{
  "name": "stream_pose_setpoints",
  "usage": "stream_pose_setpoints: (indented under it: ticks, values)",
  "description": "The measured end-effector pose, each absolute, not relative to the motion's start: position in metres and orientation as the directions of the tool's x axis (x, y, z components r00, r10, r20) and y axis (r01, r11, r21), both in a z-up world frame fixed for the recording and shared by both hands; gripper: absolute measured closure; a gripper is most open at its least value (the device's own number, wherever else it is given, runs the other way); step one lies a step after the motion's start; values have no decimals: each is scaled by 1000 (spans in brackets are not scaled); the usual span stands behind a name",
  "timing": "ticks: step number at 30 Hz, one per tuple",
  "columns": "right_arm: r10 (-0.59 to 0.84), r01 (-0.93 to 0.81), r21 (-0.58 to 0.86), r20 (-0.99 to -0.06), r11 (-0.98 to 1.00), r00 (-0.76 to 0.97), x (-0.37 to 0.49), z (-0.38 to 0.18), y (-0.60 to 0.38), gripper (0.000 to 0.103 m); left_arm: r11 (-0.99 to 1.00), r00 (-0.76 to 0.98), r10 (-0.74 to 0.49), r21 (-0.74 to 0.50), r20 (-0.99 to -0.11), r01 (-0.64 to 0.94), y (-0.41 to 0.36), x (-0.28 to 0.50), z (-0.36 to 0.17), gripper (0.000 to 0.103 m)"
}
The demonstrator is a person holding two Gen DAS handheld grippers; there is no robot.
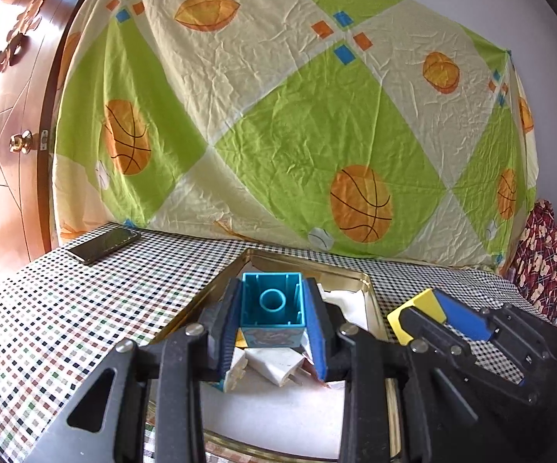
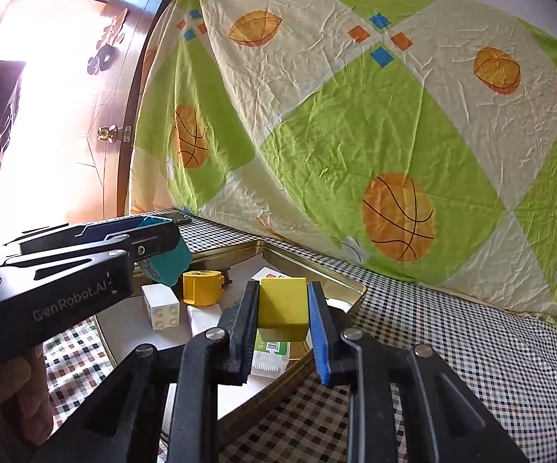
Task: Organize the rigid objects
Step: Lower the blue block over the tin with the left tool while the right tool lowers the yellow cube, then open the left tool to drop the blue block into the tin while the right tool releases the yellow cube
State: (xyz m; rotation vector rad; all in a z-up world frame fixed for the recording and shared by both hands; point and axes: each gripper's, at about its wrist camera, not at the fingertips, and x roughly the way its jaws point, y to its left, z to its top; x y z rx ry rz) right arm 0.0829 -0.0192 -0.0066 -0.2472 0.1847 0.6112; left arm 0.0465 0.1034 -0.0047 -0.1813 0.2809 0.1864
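Left claw [image 1: 272, 318] is clamped on the teal block [image 1: 271, 301], right claw [image 2: 284, 320] on the yellow block [image 2: 283, 303]; both are held above the tin [image 2: 355, 289], probably for placing inside.

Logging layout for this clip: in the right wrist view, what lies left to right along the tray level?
Left gripper with teal block → white brick → yellow cylinder → yellow block in right gripper → tray right corner.
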Motion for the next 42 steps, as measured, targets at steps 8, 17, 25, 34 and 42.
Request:
stream_pose_setpoints:
  ticks: [8,17,25,34,42]
  values:
    - [571,-618,-160,-261,770,779,96,11,-6,76,968,919,177,-104,-353,-227,117,61,-2,73]
    - [605,-656,3,-389,755,695,146,16,9,76,975,877,129,-102,-462,-197,128,86,-13,73]
    - [571,-633,48,-490,772,659,175,3,19,76,983,843,108,-72,-526,-171,121,99,-19,73]
    - [566,-644,24,-505,764,652,171,1,25,76,985,826,102,-63,-555,-163,120,106,-25,72]
    - [572,-639,44,-494,768,655,170,0,16,36,982,822,121,-54,-557,-182,121,101,-24,35]
